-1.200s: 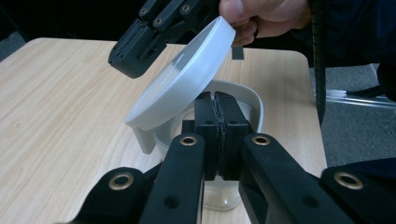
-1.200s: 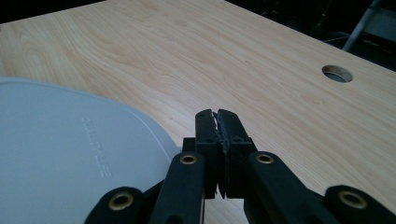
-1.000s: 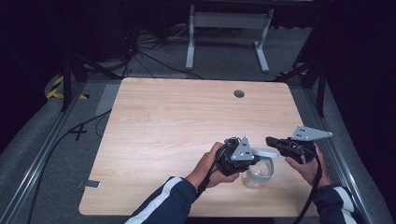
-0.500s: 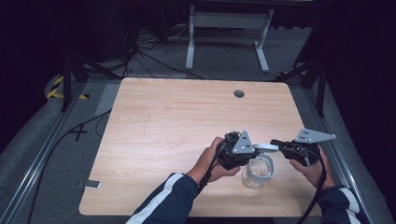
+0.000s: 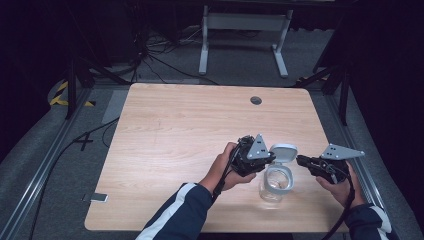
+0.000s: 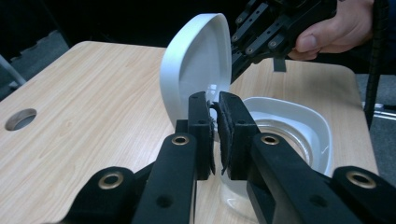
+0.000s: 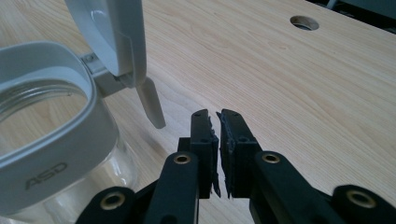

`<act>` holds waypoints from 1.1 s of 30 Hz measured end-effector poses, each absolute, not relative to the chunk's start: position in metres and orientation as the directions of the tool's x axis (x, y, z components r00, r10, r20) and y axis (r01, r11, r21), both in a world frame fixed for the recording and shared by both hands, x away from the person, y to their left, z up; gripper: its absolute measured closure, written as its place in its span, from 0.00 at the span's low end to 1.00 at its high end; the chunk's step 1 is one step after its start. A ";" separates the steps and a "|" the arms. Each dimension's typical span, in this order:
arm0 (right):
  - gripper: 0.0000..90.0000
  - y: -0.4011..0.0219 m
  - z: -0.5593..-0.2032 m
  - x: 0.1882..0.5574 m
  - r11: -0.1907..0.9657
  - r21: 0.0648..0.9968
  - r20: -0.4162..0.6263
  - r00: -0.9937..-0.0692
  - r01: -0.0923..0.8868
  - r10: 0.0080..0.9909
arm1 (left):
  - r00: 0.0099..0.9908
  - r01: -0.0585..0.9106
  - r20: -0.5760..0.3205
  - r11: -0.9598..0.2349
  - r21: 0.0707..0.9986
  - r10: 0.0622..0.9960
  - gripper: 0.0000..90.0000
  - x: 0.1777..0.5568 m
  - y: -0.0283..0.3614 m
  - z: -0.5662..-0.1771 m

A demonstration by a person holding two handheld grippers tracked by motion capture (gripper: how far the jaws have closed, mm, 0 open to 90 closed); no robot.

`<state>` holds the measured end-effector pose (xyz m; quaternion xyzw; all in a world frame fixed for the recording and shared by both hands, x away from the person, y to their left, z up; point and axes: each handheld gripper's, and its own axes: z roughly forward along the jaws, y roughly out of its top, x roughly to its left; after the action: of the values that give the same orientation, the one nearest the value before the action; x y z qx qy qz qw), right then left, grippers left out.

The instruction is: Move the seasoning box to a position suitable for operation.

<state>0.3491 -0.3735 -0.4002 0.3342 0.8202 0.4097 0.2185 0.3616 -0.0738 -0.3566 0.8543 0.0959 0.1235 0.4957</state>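
Note:
A clear glass jar (image 5: 276, 184) with a white collar (image 6: 299, 116) stands near the table's front right. Its hinged white lid (image 5: 283, 150) is swung up and stands nearly upright (image 6: 196, 65). My left gripper (image 5: 270, 159) is just left of the jar. Its jaws are shut at the lid's base (image 6: 215, 100), where a sliver of white shows between the pads. My right gripper (image 5: 300, 160) hovers right of the lid, shut with nothing in it (image 7: 218, 116). A white latch tab (image 7: 152, 105) hangs from the lid (image 7: 107, 32) above the collar (image 7: 46, 135).
The light wooden table (image 5: 190, 135) has a round cable hole (image 5: 256, 100) near its far edge. A white metal stand (image 5: 240, 22) sits on the floor behind it. Cables and a small flat device (image 5: 95, 198) lie on the floor to the left.
The jar's lid has swung from lying on the jar to standing upright. My left gripper rose slightly with it. My right gripper drew back to the right, away from the jar.

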 end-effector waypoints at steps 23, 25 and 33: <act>0.74 -0.367 -0.400 0.340 0.471 0.814 -0.129 -0.683 0.342 0.719 | 0.907 0.026 0.252 -0.644 0.765 0.336 0.69 0.344 -0.004 -0.371; 0.71 -0.367 -0.400 0.338 0.484 0.807 -0.137 -0.691 0.337 0.709 | 0.901 0.034 0.265 -0.664 0.747 0.345 0.67 0.342 0.007 -0.375; 0.59 -0.370 -0.403 0.325 0.510 0.800 -0.183 -0.682 0.316 0.708 | 0.866 0.093 0.299 -0.718 0.690 0.400 0.54 0.341 0.047 -0.396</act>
<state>0.3253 -0.3702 -0.4026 0.3079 0.8312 0.3874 0.2534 0.3407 0.0469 -0.3959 0.9004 0.1371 0.2195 0.3498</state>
